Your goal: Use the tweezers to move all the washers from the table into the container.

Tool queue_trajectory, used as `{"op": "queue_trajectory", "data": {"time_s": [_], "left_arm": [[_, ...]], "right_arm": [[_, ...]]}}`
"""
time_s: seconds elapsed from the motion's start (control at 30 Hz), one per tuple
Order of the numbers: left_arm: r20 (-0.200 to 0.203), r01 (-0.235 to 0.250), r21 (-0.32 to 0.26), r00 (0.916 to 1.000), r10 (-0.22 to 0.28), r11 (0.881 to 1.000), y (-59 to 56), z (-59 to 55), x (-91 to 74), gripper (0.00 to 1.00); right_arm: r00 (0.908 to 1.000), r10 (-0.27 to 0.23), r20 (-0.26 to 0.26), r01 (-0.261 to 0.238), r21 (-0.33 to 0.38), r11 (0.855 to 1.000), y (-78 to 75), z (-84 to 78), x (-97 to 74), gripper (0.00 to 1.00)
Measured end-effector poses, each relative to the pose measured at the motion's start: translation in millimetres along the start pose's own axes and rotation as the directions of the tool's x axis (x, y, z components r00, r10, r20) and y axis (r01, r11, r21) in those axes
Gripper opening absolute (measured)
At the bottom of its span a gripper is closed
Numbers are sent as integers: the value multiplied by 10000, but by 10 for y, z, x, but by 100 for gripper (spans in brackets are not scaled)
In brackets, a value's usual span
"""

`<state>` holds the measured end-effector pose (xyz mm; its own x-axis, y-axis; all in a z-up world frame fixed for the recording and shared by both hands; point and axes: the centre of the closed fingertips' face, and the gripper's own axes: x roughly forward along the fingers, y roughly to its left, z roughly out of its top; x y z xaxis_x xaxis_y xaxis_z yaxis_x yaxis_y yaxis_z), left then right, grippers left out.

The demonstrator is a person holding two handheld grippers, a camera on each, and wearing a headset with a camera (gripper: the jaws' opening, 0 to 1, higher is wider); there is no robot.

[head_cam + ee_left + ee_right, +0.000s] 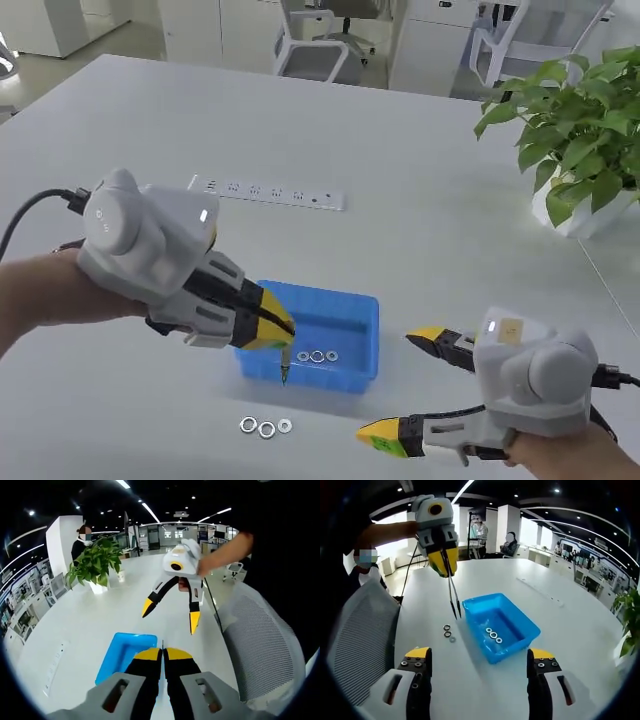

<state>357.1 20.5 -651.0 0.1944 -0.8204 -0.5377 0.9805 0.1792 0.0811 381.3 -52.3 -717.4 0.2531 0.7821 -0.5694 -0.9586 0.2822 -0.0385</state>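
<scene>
My left gripper (278,326) is shut on thin metal tweezers (284,368), whose tips hang over the front wall of the blue container (352,380). Three washers (317,356) lie inside the container. Three more washers (266,427) lie on the table just in front of it. In the right gripper view the tweezers (453,597) point down just above the table washers (447,631), beside the container (520,639). My right gripper (400,385) stands open to the right of the container, with nothing between its jaws. The left gripper view shows the right gripper (170,615) open above the container (112,662).
A white power strip (268,192) lies on the table behind the container. A potted plant (575,130) stands at the far right edge. Office chairs (320,45) stand beyond the table, and a mesh chair (260,640) is on the near side.
</scene>
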Motion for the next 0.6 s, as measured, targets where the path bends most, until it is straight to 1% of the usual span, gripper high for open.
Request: {"op": "queue_trajectory", "data": {"time_s": [0.17,0.6], "left_arm": [[-13,56,-2,10000,-56,10000,-45,-32,22,6],[-23,214,-49,9998,-214,9998,-122,-117,105,6]], "right_arm": [[10000,-25,1,25,-39,10000,8,-11,4,80],[9999,100,-85,-99,31,9999,57,-74,31,79]]}}
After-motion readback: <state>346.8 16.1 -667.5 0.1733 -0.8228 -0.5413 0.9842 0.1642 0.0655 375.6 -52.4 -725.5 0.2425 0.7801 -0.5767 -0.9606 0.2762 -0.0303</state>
